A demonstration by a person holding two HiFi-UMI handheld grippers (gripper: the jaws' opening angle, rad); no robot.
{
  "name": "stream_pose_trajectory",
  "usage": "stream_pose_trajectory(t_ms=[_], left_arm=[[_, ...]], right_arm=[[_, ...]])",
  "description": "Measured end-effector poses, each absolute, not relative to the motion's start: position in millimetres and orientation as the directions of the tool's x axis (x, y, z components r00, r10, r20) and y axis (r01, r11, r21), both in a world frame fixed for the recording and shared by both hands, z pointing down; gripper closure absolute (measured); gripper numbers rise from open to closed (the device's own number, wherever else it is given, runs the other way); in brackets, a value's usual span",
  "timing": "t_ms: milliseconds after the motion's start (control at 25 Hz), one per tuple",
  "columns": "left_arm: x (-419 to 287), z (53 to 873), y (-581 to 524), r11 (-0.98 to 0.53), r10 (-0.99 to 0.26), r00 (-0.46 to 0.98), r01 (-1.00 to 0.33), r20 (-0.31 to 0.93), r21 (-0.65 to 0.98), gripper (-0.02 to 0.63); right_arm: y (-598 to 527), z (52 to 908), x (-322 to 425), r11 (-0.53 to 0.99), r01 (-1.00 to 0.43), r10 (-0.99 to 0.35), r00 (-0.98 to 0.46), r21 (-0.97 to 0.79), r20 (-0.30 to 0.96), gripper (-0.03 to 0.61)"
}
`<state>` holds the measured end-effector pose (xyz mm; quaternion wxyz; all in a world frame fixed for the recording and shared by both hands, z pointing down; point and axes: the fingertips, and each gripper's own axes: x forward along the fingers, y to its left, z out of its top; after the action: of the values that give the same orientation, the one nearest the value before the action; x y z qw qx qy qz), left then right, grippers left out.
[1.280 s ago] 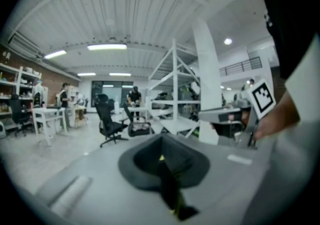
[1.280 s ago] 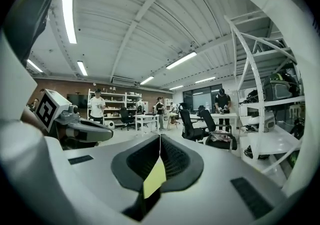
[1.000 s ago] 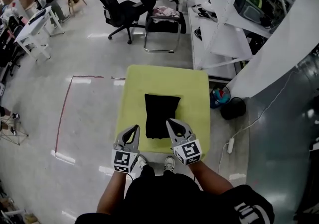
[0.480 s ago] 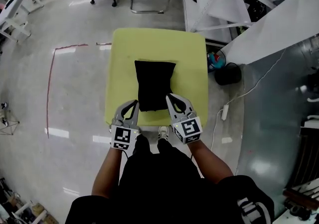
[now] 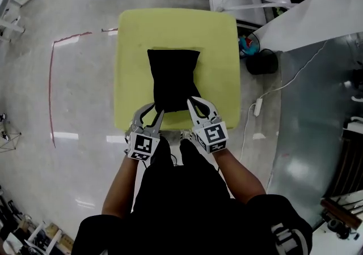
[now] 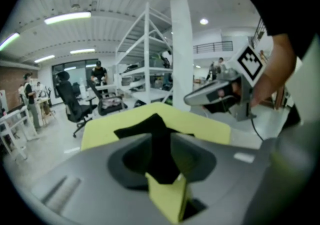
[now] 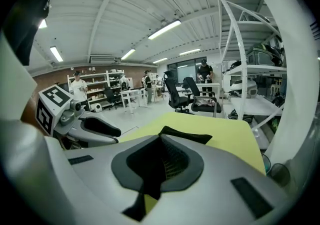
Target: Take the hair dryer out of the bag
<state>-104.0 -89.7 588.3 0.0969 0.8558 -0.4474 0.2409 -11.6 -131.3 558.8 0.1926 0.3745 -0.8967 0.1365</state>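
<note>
Head view: left gripper (image 5: 152, 113) and right gripper (image 5: 195, 106) have dropped to the near edge of the bag (image 5: 173, 78) on the table (image 5: 218, 38); left jaws opening, nothing pinched; right pressed together, empty; dryer unseen, presumably still bagged.

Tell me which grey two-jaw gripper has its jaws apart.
The left gripper: its jaws are opening, gripping nothing; the black fabric bag shows in the gap. The right gripper has its jaws together.
</note>
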Motion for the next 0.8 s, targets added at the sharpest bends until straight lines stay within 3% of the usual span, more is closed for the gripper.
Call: stream_pose_trajectory(t_ms=[240, 440, 680, 800], left_arm=[[-88.7, 629.4, -74.7, -0.673, -0.64, 0.47, -0.724, 0.608, -0.149, 0.385], [-84.2, 656.9, -71.9, -0.718, -0.586, 0.464, -0.678, 0.665, -0.16, 0.337], [-83.5, 688.9, -69.0, -0.776, -0.563, 0.384, -0.551, 0.732, -0.307, 0.338], [-76.6, 684.9, -75.7, -0.78, -0.574, 0.369, -0.518, 0.731, -0.35, 0.39]], right_arm=[[-117.8, 582.0, -6.2, 0.658, -0.742, -0.611, -0.627, -0.131, 0.484, 0.571], [-112.6, 596.8, -14.8, 0.653, -0.741, -0.591, -0.629, -0.158, 0.506, 0.571], [-100.8, 616.4, -18.0, 0.63, -0.754, -0.583, -0.619, -0.188, 0.526, 0.571], [-93.1, 620.1, -13.0, 0.639, -0.746, -0.568, -0.621, -0.186, 0.541, 0.571]])
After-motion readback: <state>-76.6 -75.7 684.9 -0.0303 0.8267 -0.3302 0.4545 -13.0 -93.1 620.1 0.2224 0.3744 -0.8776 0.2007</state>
